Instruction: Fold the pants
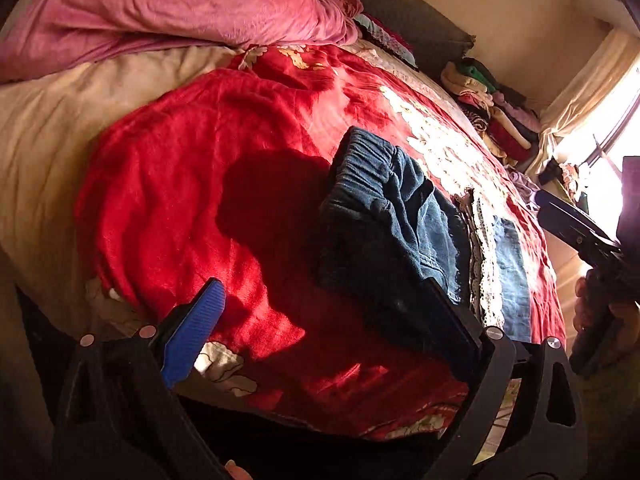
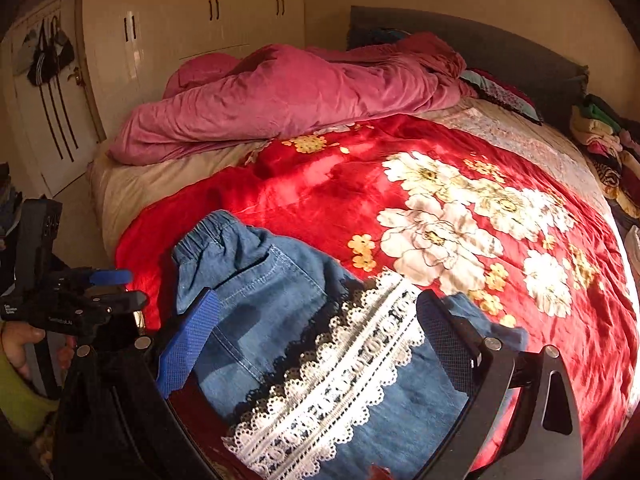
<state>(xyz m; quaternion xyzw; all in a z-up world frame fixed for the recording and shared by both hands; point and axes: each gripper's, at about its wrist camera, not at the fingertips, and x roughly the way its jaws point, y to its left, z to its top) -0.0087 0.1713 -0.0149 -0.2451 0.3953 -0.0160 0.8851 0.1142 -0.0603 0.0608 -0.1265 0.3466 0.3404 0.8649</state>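
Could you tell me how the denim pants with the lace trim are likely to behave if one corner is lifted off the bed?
The denim pants would probably drape limply, since they already lie in soft creases on the red floral blanket. The gathered elastic waistband may bunch up when pulled. The white lace trim looks openwork, so it might snag on a pad.

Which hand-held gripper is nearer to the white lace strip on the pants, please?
Right. The right hand-held gripper hangs open directly over the lace strip; the left hand-held gripper sits off to the side, towards the elastic waistband.
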